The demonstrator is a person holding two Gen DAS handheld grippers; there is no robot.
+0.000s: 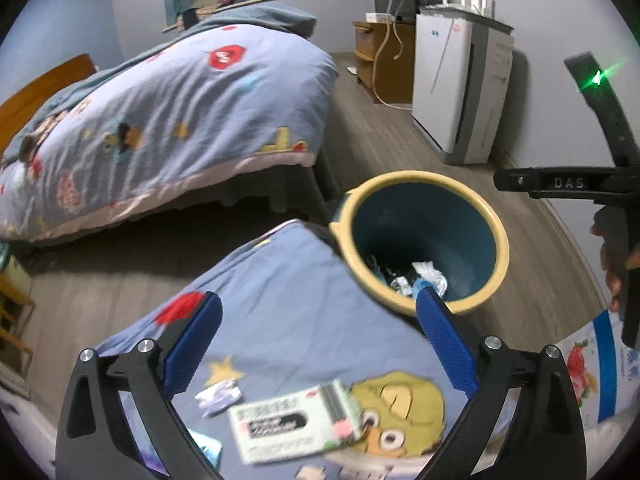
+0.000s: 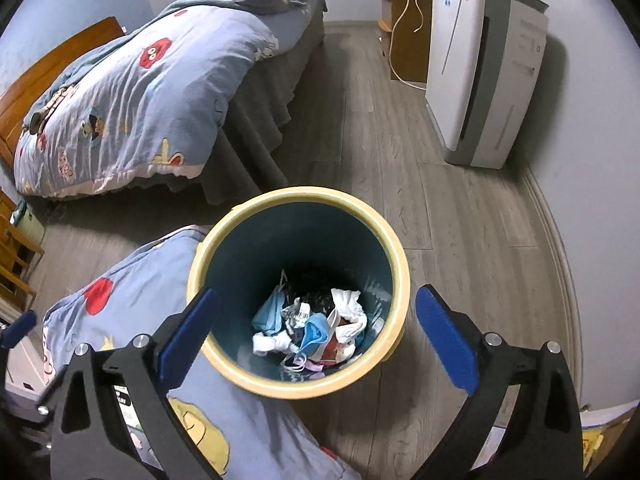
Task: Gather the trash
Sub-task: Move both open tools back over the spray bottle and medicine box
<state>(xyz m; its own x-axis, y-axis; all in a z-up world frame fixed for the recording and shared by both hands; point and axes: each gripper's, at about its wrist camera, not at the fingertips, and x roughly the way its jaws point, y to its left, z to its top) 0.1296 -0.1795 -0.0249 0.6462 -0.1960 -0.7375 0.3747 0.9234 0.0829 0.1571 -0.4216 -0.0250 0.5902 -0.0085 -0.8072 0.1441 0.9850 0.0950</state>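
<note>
A blue bin with a cream rim (image 2: 400,276) stands on the floor beside a bed corner; it also shows in the left wrist view (image 1: 502,248). Crumpled tissues, masks and wrappers (image 2: 316,332) lie in its bottom. My right gripper (image 2: 316,340) is open and empty above the bin's mouth. My left gripper (image 1: 320,344) is open and empty above the blue cartoon quilt (image 1: 288,304). On the quilt lie a flat white and green packet (image 1: 292,424), a small crumpled white wrapper (image 1: 218,396) and a blue scrap (image 1: 206,448). The right gripper's black body (image 1: 560,184) shows at the right.
A second bed with the same blue quilt (image 2: 132,100) stands at the left. A white air purifier (image 2: 480,80) and a wooden nightstand (image 2: 404,36) with a cable stand along the far wall. Grey wood floor (image 2: 380,152) lies between them. A wooden chair (image 2: 16,256) is at the far left.
</note>
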